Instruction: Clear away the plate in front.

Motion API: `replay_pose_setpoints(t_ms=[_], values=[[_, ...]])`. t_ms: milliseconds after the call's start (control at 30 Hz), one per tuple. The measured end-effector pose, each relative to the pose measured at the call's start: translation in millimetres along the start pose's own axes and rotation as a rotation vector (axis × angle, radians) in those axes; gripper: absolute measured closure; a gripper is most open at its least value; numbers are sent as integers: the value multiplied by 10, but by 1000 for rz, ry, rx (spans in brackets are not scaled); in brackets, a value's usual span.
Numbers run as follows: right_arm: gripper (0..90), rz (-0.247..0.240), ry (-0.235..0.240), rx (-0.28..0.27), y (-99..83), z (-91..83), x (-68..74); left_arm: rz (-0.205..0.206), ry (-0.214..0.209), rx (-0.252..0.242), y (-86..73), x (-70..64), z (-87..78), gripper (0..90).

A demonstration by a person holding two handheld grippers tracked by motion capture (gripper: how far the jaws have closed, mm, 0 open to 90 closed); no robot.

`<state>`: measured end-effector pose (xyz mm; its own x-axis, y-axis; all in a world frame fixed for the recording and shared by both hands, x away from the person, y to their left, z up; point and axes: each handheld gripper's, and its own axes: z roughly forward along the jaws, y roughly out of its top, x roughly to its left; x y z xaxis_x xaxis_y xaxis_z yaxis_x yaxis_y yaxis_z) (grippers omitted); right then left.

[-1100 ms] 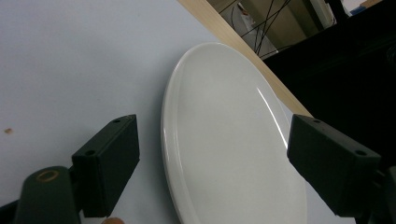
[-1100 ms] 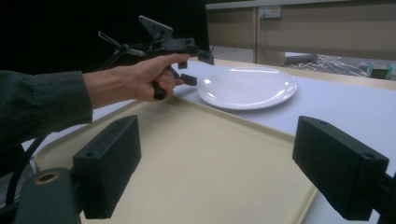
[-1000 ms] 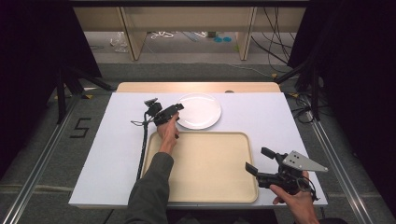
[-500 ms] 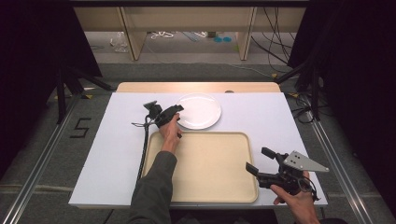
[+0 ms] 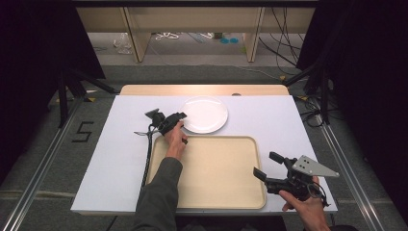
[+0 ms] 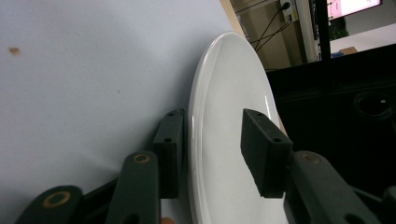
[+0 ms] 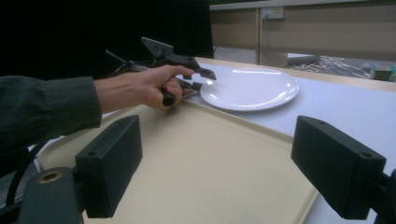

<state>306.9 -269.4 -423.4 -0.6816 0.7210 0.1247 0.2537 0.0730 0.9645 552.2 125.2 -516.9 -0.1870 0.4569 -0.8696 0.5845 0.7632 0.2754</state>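
The left tool (image 5: 179, 118) stood at the near-left rim of the white plate (image 5: 204, 114), its jaws spread and straddling that rim, one below against the desk (image 5: 110, 159) and one above the plate's inner surface; in the left gripper view (image 6: 210, 144) a gap showed between the upper jaw and the plate (image 6: 229, 116), so no pinch had yet been made. The plate lay flat on the white desk covering, just beyond the far edge of the beige tray (image 5: 216, 168) and close to touching it. The step in hand was judged to be the grasp of the plate's rim. The next move would call for pressing the jaws together on the rim, then lifting without tilting, most likely toward the tray. The right tool (image 5: 274, 168) hovered at the tray's near-right corner, jaws spread wide and holding nothing, as the right gripper view (image 7: 219, 163) confirmed. The desk surface was white with a wooden strip (image 5: 202, 89) along its far edge; a small brown speck (image 6: 15, 50) marked it. Beyond stood wooden furniture legs (image 5: 134, 38), loose cables (image 5: 284, 43) on a grey floor, and dark curtains (image 5: 43, 43) to either side.
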Motion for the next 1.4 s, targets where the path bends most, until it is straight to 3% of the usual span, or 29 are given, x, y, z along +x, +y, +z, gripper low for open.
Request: replay_pose_setpoints(t_ms=[167,300,367,433,567,700,900,933,1133,1167,1200,1333,1400], values=[[174,1,-2,19,9,-15,-5,-31,0,6,-19,-4,14,633],[175,3,1,16,10,-14,-5,-32,11,8,-25,6,3,675],[175,3,0,19,11,-16,-5,-53,25,14,-19,12,-1,683],[175,2,0,20,13,-18,-6,-75,12,-2,-25,28,3,715],[177,7,9,-7,8,-10,-14,-61,23,-5,-35,64,-10,793],[178,6,5,-13,10,-11,-23,-93,-21,-34,-51,92,-31,847],[178,4,4,-13,9,-13,-27,-85,-42,-44,-80,111,-57,859],[179,4,4,-13,9,-12,-24,-98,-68,-47,-86,121,-61,858],[180,4,5,-15,9,-12,-21,-119,-87,-49,-97,134,-81,855],[180,5,5,-15,9,-13,-22,-123,-68,-48,-96,136,-98,854],[180,3,6,-17,9,-13,-26,-133,-92,-58,-100,151,-98,854],[181,4,-1,6,15,-31,-27,-154,-107,-63,-90,169,-139,850],[181,8,-2,11,15,-32,-25,-143,-113,-67,-88,168,-175,849]])
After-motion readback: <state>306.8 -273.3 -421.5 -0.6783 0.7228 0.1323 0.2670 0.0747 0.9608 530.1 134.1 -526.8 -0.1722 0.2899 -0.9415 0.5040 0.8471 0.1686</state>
